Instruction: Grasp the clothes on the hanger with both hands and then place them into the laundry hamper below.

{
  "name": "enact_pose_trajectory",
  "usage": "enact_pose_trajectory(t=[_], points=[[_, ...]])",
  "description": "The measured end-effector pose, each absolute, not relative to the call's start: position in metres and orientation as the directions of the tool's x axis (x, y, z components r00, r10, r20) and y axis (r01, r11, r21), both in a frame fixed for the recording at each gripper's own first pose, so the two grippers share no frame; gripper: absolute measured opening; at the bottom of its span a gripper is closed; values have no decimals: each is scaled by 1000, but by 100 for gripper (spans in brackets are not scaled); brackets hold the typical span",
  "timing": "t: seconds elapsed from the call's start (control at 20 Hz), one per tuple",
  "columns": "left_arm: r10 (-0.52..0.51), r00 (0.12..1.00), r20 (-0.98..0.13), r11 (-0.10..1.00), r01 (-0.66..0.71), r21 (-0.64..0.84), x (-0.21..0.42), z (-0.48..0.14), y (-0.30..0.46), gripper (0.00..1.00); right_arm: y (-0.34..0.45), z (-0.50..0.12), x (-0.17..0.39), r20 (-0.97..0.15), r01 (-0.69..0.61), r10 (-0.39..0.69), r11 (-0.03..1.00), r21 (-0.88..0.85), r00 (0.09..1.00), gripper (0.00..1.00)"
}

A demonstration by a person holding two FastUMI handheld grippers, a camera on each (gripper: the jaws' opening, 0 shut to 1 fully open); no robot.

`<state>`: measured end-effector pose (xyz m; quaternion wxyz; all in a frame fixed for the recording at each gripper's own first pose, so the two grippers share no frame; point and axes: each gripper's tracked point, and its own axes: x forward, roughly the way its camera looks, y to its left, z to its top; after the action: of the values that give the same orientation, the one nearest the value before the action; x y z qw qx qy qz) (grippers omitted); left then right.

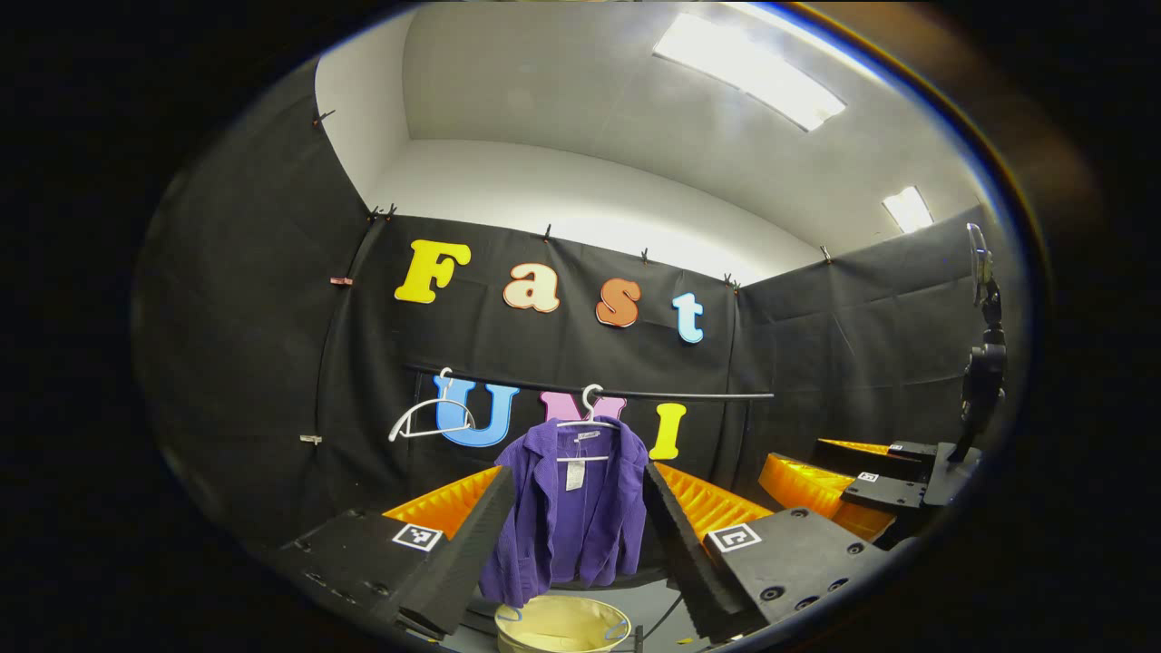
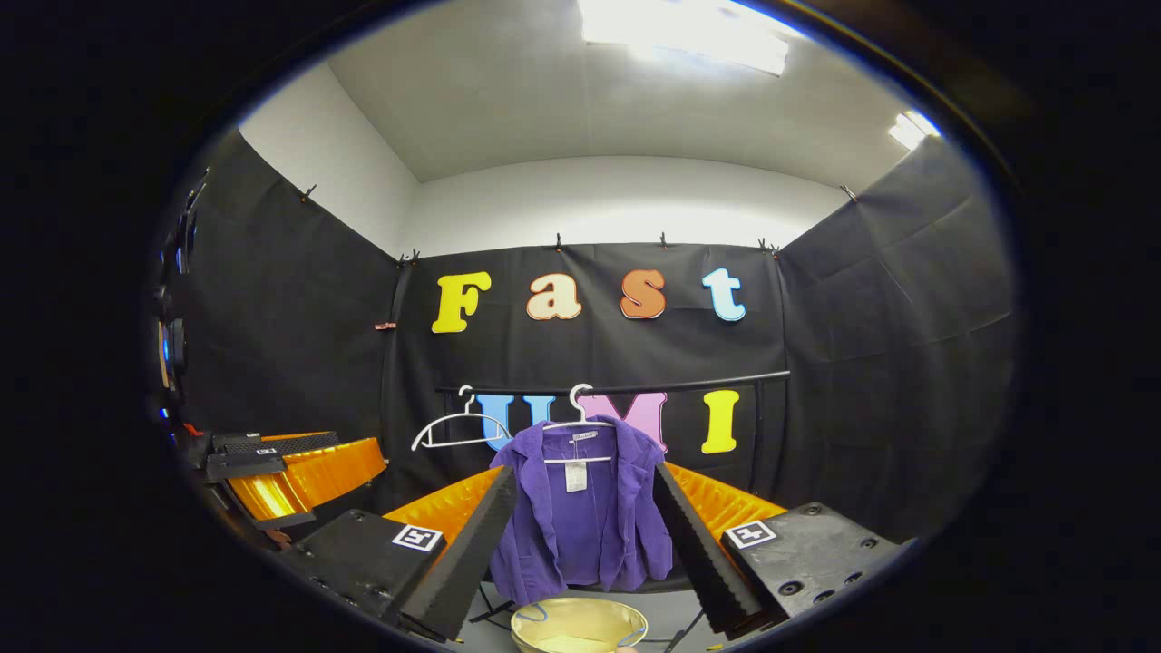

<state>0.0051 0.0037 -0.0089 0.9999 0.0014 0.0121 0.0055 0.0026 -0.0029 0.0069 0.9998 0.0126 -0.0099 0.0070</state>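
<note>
A purple jacket [image 1: 567, 508] [image 2: 585, 508] hangs open on a white hanger [image 1: 588, 419] [image 2: 579, 419] from a black rail [image 1: 689, 395] [image 2: 707, 379]. Right under it stands a pale yellow hamper [image 1: 562, 624] [image 2: 579, 626]. My left gripper [image 1: 580, 544] is open, its ridged fingers [image 1: 463, 553] framing the jacket from well in front, apart from it. In the right gripper view my right gripper [image 2: 585, 544] is open too, its fingers [image 2: 703, 544] either side of the jacket at a distance. The right gripper [image 1: 853, 481] also shows far right in the left gripper view.
An empty white hanger [image 1: 426, 419] [image 2: 458, 428] hangs on the rail left of the jacket. The left gripper [image 2: 272, 467] appears at the left of the right gripper view. A dark stand with a mount [image 1: 984, 372] rises at the right.
</note>
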Motion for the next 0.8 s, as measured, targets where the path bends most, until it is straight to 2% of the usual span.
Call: enact_pose_trajectory(t=[0.35,0.75,0.8], points=[[-20,999,-35,1000,19,-15,5,-14,9,90,3,1,3,2,4,-4,1000,19,1000,99],[-103,993,-63,993,100,-59,-1,-17,24,87,13,-8,-7,-17,80,-80,997,-10,997,97],[-111,992,-59,992,108,-60,-3,-16,26,87,15,-8,-8,-15,89,-90,996,-15,996,94]])
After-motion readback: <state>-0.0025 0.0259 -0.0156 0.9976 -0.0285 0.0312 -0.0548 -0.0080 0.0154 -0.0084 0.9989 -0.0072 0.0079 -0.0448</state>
